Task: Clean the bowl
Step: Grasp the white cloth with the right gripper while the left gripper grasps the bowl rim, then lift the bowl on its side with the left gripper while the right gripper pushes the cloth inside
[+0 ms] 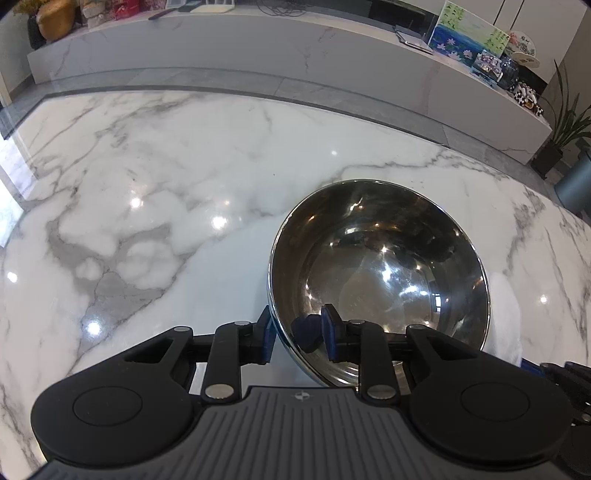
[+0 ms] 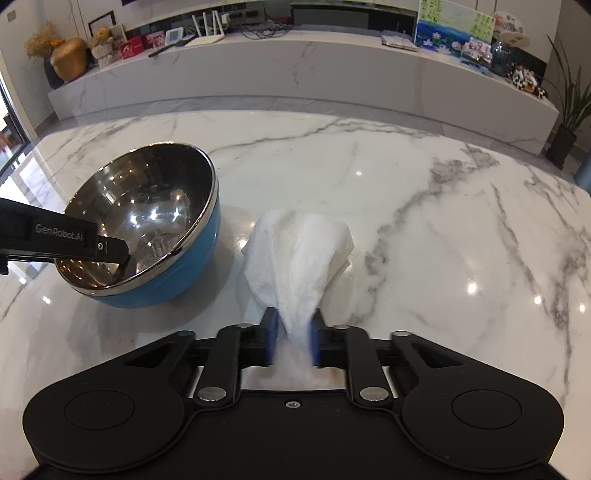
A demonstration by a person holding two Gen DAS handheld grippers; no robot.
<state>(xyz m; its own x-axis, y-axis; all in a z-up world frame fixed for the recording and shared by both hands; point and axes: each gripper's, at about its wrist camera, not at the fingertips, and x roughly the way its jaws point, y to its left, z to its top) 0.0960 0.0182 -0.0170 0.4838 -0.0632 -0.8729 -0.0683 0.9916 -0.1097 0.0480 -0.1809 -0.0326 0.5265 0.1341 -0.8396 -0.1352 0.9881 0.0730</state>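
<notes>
Bowl (image 2: 147,221): steel inside, blue outside, tilted on the marble table (image 2: 406,192), left of centre. Left gripper (image 1: 299,336): jaws pinching the bowl's near rim, one finger outside, one inside. Right gripper (image 2: 293,336): jaws pressed on a bunched white paper towel (image 2: 299,251) lying on the table just right of the bowl. Behind: long marble ledge (image 2: 295,81) bearing a gold vase (image 2: 70,59), a lotus painting (image 2: 454,26), small ornaments. Potted plant (image 2: 570,110) far right.

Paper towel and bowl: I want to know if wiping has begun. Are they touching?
Apart. The right wrist view shows bare marble between the paper towel, held in the right gripper, and the bowl.
</notes>
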